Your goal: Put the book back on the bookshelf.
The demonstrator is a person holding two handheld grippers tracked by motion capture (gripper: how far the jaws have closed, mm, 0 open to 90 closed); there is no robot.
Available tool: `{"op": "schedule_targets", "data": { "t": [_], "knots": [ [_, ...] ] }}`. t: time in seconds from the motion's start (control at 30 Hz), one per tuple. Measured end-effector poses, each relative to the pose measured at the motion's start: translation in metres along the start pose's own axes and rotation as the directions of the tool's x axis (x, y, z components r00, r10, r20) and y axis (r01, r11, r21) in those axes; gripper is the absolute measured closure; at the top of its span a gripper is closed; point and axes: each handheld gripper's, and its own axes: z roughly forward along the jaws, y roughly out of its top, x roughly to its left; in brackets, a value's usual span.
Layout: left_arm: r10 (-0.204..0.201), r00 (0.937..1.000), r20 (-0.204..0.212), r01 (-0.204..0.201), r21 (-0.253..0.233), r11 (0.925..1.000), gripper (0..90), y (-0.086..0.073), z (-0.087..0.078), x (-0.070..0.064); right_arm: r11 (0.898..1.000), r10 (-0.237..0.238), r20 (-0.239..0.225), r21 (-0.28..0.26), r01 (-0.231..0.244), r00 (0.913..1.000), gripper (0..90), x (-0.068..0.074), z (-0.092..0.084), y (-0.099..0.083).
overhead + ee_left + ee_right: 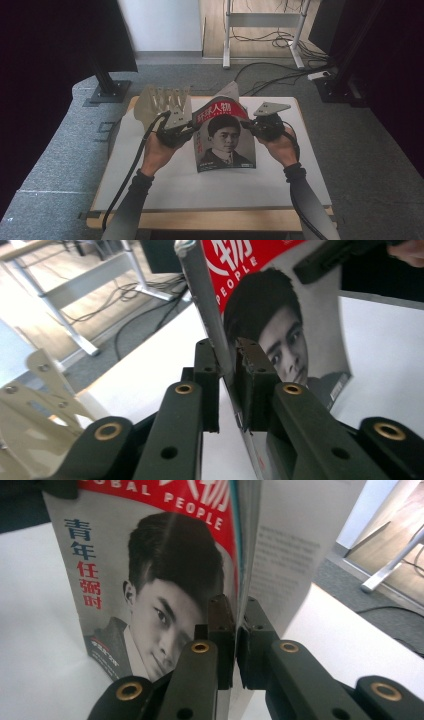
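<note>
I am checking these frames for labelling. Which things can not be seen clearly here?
- Magazine back cover: faces away in the high view.
- Magazine top: cut by the frame edge in the left tool view.
- Inner page print: too small in the right tool view.
- Beige rack: partly behind the left tool.

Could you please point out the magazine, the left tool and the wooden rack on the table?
magazine (227,140), high view, on its front cover.
left tool (227,377), left gripper view, between its tips.
wooden rack (162,102), high view, on its slotted face.
</note>
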Motion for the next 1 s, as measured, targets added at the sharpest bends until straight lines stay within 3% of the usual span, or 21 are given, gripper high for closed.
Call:
{"op": "schedule_targets", "data": {
  "t": [0.07, 0.27, 0.37, 0.53, 0.63, 0.77, 0.87, 0.9, 1.0],
  "knots": [
    [-0.006, 0.9996, 0.028, 0.006, -0.005, 1.0000, 69.1, 0.002, 0.000, -0.002, 1.000, -0.006, -0.020, -0.005, 0.006, 0.9998, 84.4, -0.001, -0.007, -0.004],
    [-0.035, 0.9965, 0.076, 0.032, 0.042, 0.9986, 62.6, 0.013, 0.021, 0.004, 1.000, -0.015, -0.044, -0.022, 0.014, 0.9989, 84.4, 0.001, -0.016, -0.012],
    [-0.022, 0.9984, 0.052, 0.018, 0.076, 0.9969, 67.0, 0.016, 0.033, 0.004, 1.000, -0.014, -0.055, -0.029, 0.012, 0.9984, 84.3, 0.000, -0.019, -0.015],
    [-0.051, 0.9959, 0.075, 0.047, 0.057, 0.9972, 84.5, 0.017, 0.033, 0.006, 1.000, -0.008, -0.052, -0.023, 0.007, 0.9986, 82.3, -0.002, -0.020, -0.018],
    [-0.073, 0.9918, 0.105, 0.067, 0.058, 0.9960, 86.4, 0.016, 0.031, 0.009, 1.000, 0.005, -0.039, -0.020, -0.006, 0.9992, 80.4, -0.004, -0.020, -0.020],
    [-0.072, 0.9918, 0.106, 0.067, 0.049, 0.9966, 86.8, 0.015, 0.030, 0.010, 0.999, 0.034, -0.010, -0.004, -0.034, 0.9994, 74.2, -0.009, -0.021, -0.027],
    [-0.083, 0.9899, 0.115, 0.078, 0.049, 0.9958, 86.9, 0.015, 0.029, 0.011, 0.998, 0.062, -0.005, 0.006, -0.062, 0.9980, 65.3, -0.012, -0.022, -0.035],
    [-0.084, 0.9894, 0.118, 0.079, 0.051, 0.9956, 86.9, 0.016, 0.027, 0.012, 0.995, 0.098, 0.007, 0.012, -0.098, 0.9952, 59.5, -0.013, -0.022, -0.041],
    [-0.083, 0.9899, 0.114, 0.077, 0.054, 0.9955, 86.9, 0.016, 0.025, 0.012, 0.994, 0.111, 0.008, 0.017, -0.111, 0.9938, 54.4, -0.013, -0.022, -0.047]
  ]
}}
